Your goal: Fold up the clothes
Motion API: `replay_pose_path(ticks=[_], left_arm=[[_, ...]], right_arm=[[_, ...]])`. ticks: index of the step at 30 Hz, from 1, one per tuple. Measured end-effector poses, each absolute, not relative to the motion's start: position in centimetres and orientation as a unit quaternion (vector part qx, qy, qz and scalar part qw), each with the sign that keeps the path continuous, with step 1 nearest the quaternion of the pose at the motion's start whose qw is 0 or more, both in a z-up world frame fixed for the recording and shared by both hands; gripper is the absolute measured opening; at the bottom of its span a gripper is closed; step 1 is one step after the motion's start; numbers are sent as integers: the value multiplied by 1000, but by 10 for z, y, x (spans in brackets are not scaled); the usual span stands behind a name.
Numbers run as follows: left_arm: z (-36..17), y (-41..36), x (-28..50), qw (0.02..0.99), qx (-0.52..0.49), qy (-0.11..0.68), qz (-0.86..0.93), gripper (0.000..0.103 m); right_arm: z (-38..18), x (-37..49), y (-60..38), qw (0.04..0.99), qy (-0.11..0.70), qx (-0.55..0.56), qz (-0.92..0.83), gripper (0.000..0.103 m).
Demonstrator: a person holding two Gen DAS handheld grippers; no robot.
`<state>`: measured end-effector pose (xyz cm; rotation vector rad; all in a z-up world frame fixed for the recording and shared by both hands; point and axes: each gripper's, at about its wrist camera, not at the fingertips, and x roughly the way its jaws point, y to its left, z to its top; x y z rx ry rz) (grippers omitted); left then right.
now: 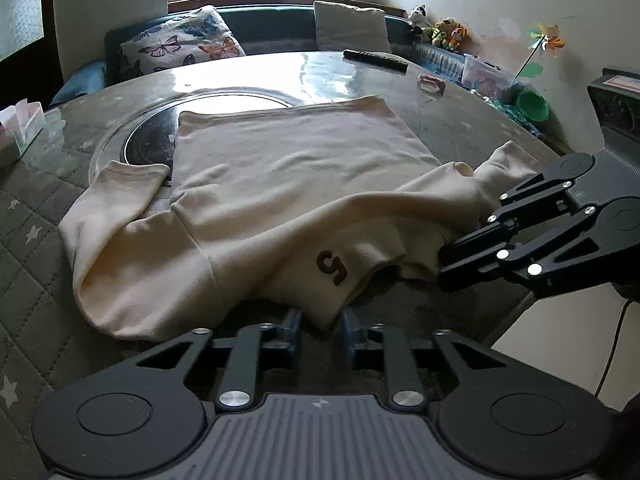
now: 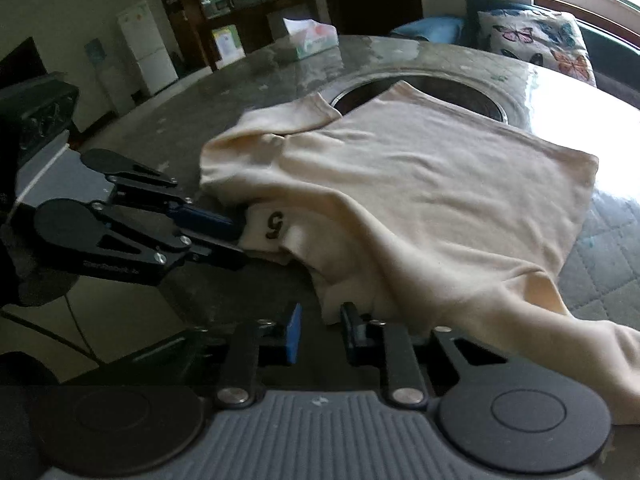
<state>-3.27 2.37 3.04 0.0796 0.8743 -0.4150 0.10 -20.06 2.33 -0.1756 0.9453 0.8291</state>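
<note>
Both claws pinch the near hem of the cream shirt (image 1: 288, 184) lying ahead on the round table (image 1: 460, 128), left gripper (image 1: 320, 330) and right gripper (image 2: 318, 330) holding little fabric, so a quick lift could pull it free.

Cream shirt (image 1: 288, 184), brown "5" (image 1: 331, 267); butterfly-print pillow (image 1: 180, 42).
</note>
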Motion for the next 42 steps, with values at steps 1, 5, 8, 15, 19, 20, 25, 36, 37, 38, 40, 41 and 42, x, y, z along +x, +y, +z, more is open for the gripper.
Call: replay_pose_path(ticks=[1,5,8,15,19,20,25,36,37,38,40,41,42], left_arm=[[30,24,-33,885,39,419,-200,11],[36,24,-35,889,45,407,-206,5],[45,26,-40,892,49,394,-217,4],[74,35,-57,893,55,366,-255,4],[80,34,-58,889,64,364,-272,8],[78,32,-54,888,64,365,-272,8],[70,21,-37,885,62,370,-276,8],[47,-28,-2,868,86,372,-316,8],[47,-34,-2,865,86,371,-328,8],[46,-39,-3,860,86,369,-340,8],[44,-50,-5,852,86,366,-364,8],[43,-54,-7,848,88,365,-373,9],[42,-57,-8,846,91,364,-380,14]], right_arm=[[23,1,-201,807,443,-83,383,11],[22,-1,-200,819,432,-98,365,2],[30,-5,-203,825,416,-101,370,0],[68,-19,-219,837,366,-109,391,1],[64,-12,-223,845,370,-124,366,4],[62,-8,-225,847,373,-121,360,6],[48,8,-229,847,388,-122,341,11],[31,34,-240,848,412,-152,296,19],[32,37,-244,851,411,-149,290,19],[33,40,-247,854,411,-146,285,19],[31,46,-251,853,416,-139,282,23],[30,49,-252,853,419,-137,281,25],[27,52,-253,852,421,-139,277,30]])
